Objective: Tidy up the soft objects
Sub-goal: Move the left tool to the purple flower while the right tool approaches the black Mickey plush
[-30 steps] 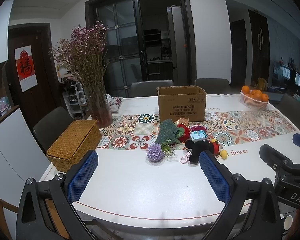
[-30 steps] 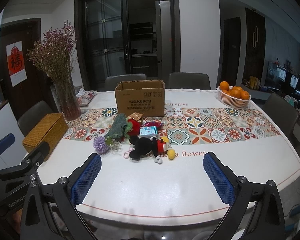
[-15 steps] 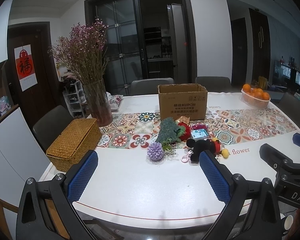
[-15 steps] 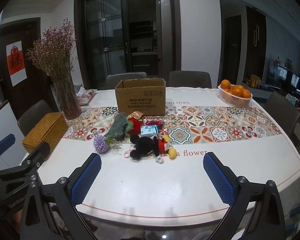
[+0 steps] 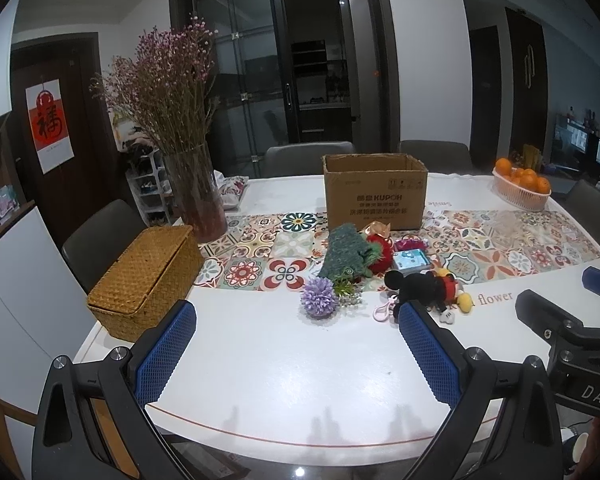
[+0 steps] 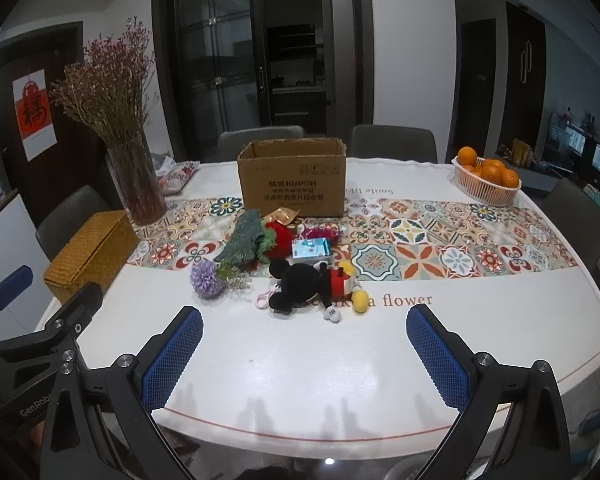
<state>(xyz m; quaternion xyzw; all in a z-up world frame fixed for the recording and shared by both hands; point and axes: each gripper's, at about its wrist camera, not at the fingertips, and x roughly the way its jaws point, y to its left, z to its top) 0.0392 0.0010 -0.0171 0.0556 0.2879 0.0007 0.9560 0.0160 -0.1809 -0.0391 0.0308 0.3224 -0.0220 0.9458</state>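
Both grippers are held over the near edge of the table (image 6: 480,312), jaws spread wide and nothing grasped. The left gripper (image 5: 296,322) is seen at the near left; the right gripper (image 6: 304,326) is seen further right along the same edge.

The soft objects are clustered near the middle of the table, in front of the open box (image 6: 292,184), well apart from both grippers. A mouse plush (image 6: 312,284) is laid on its side at the runner's (image 6: 440,248) near edge. A purple pompom (image 6: 206,278) is placed to its left. A green plush (image 6: 246,242), a red plush (image 6: 280,234) and a small blue packet (image 6: 310,250) are grouped between plush and box.

A wicker basket (image 5: 144,276) is set at the left edge, a vase (image 5: 194,196) just behind it. An orange basket (image 6: 486,182) is noted at the far right corner.
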